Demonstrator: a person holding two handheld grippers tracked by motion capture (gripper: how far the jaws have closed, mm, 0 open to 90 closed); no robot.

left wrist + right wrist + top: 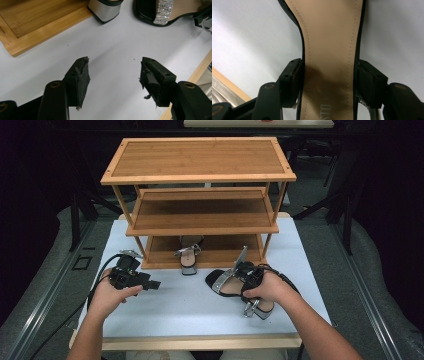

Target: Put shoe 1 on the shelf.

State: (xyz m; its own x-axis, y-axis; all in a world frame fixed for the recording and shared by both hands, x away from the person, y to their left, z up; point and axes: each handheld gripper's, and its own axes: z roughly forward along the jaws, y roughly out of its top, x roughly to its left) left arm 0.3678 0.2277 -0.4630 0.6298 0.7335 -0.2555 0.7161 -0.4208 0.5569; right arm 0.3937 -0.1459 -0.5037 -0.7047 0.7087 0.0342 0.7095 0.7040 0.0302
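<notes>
Right claw (328,82) clamps tan-lined, black-edged sandal (329,50); rhinestone strap (163,12).

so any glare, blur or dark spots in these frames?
High view: surroundings nearly black, table evenly lit, image soft. Left gripper view: sharp, soft shadows under the open left claw, rhinestone strap glints. Right gripper view: insole close and slightly soft, shadowed between the right claw jaws.
</notes>
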